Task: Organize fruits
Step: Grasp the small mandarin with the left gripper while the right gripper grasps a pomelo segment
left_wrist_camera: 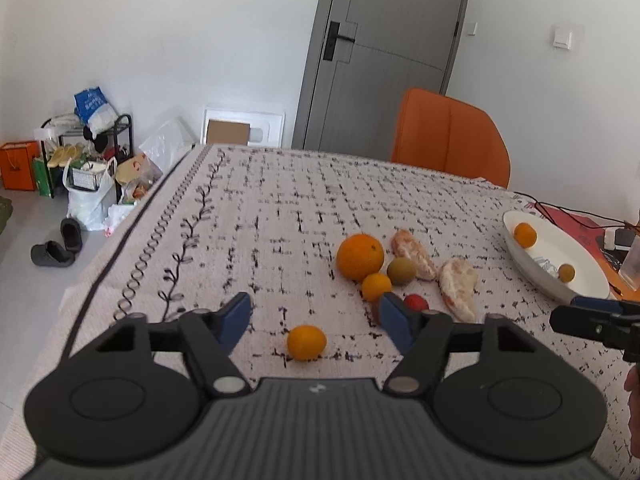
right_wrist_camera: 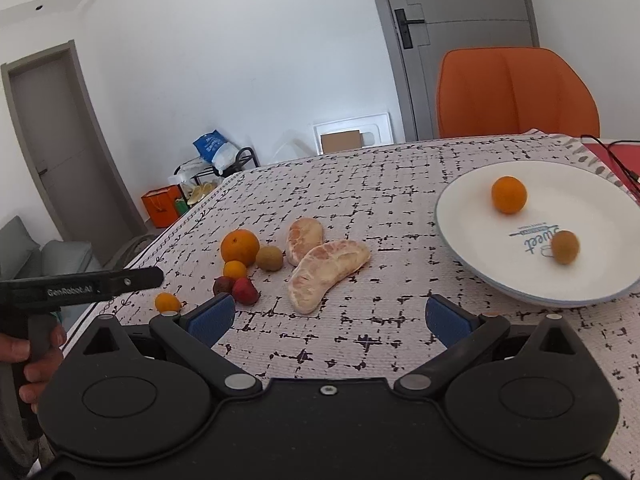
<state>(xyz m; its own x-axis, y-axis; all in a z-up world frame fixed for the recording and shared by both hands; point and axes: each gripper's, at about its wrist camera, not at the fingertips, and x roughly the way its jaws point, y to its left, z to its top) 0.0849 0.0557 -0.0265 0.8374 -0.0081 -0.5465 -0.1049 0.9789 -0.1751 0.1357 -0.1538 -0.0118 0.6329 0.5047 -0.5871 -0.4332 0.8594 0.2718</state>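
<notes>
White plate (right_wrist_camera: 472, 216) holds two fruits; I judge collection underway, so my left gripper (left_wrist_camera: 314, 318), jaws wide and empty, must close on the small orange (left_wrist_camera: 306, 342) nearest it.

This is a lived-in home, a dining corner by the look of it. A table under a patterned cloth (left_wrist_camera: 280, 208) has an orange upholstered chair (left_wrist_camera: 450, 136) pushed up to it, with a grey interior door (left_wrist_camera: 384, 52) behind. By the wall, a shoe rack (left_wrist_camera: 96, 148), shopping bags and 2 dark slippers (left_wrist_camera: 58, 246) sit on the floor.
</notes>
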